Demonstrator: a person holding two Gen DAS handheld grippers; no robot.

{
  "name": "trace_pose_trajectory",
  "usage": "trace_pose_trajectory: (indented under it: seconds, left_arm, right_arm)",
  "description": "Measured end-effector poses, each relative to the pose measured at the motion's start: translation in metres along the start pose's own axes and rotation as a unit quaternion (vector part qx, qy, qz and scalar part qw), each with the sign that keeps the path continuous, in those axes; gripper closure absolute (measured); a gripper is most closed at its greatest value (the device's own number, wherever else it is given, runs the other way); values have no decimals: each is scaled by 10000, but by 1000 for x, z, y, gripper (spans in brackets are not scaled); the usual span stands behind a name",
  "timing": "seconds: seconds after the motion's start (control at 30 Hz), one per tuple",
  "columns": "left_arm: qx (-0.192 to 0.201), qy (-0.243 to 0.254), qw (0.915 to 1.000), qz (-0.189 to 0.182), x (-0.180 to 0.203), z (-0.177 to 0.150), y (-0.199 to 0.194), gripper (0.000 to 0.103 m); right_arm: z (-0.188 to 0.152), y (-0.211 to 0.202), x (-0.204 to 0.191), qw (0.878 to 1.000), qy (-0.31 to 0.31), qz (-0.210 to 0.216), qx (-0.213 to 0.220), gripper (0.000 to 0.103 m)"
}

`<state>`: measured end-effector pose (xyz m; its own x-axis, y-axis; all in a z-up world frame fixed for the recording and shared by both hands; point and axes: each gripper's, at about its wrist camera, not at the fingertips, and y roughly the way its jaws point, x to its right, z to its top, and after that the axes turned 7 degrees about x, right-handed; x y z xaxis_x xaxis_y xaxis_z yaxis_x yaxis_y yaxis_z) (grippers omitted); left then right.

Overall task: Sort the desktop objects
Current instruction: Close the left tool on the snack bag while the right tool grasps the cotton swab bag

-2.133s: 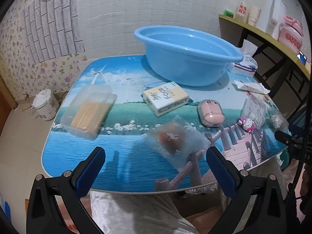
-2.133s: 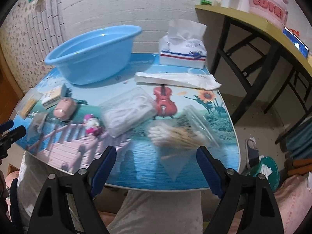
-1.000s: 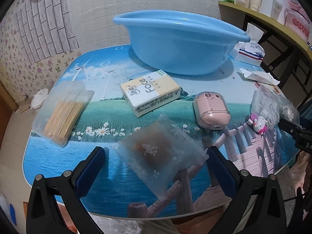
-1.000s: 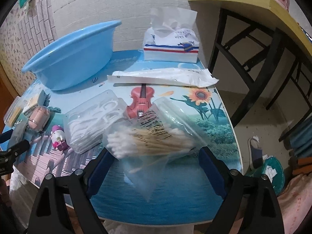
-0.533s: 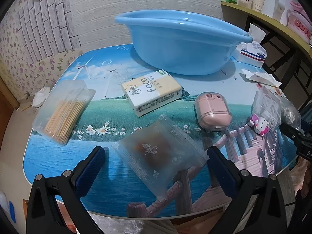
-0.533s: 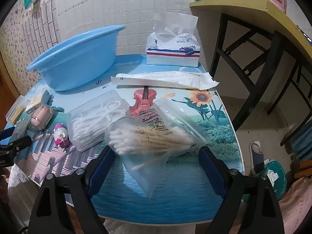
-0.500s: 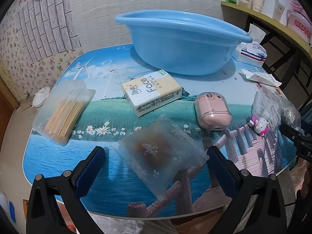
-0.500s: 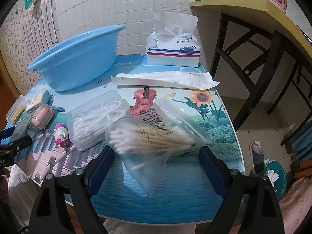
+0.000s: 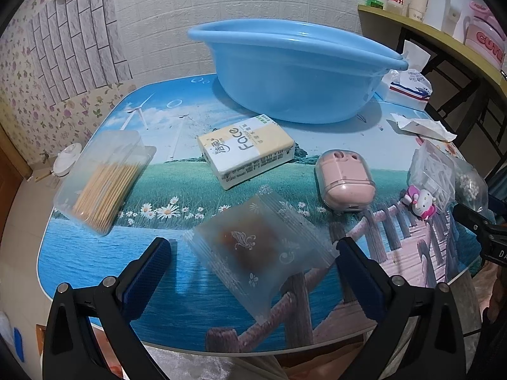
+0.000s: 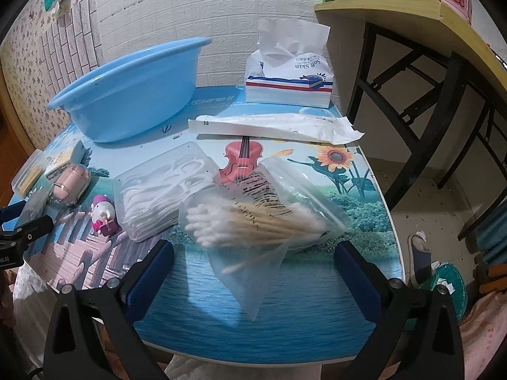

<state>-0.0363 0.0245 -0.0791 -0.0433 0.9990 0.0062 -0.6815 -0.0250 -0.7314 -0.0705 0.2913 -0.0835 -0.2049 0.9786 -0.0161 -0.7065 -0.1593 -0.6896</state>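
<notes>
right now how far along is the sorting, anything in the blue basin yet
Nothing looks sorted: no item shows in the blue basin, though its floor is hidden. In hand: nothing. The left gripper is open around the frosted snack packet; the right gripper, jaws opening, brackets the cotton swab bag. Left on the table: toothpick box, tissue pack, pink earbud case, floss pick box, cat figurine.

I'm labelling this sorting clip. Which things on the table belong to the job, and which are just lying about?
Job:
blue basin
frosted snack pouch
cotton swab bag
toothpick box
tissue pack
pink case
cat figure
floss pick box

Probably lying about:
open tissue bag
torn paper wrapper
shelf
</notes>
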Motion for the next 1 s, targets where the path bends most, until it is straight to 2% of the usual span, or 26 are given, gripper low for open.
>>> trace_pose_trajectory:
  seconds: [0.1,0.13,0.23,0.3,0.37,0.43,0.47,0.57,0.77,1.0]
  left_arm:
    - [3,-4,10000,-3,0,0,0,0]
    - [-2,-4,10000,-4,0,0,0,0]
    - [10,-4,10000,6,0,-1,-1,1]
    - [41,-21,10000,29,0,-2,-3,6]
    - [99,-46,9999,44,-2,-2,-6,22]
    - [138,-66,9999,55,-3,-2,-9,37]
    - [166,-59,9998,30,-4,-2,-10,51]
    - [176,-3,9998,-50,-5,-2,-13,61]
    - [176,-39,9997,-162,-10,-4,-17,64]
    - [302,-95,9994,-99,-18,-5,-25,66]
  right_arm:
    - [0,0,0,10000,-5,-13,4,2]
    - [1,-1,0,10000,3,-32,19,5]
    - [2,-5,3,9999,42,-82,96,24]
    - [3,-6,6,9999,61,-83,124,37]
    - [4,-8,8,9998,62,-93,149,52]
    - [4,-9,10,9998,63,-82,157,60]
    - [4,-9,10,9998,66,-69,156,61]
    - [4,-10,10,9998,53,-102,150,67]
    - [2,-14,11,9998,167,15,127,82]
    - [1,-26,11,9995,197,53,256,83]
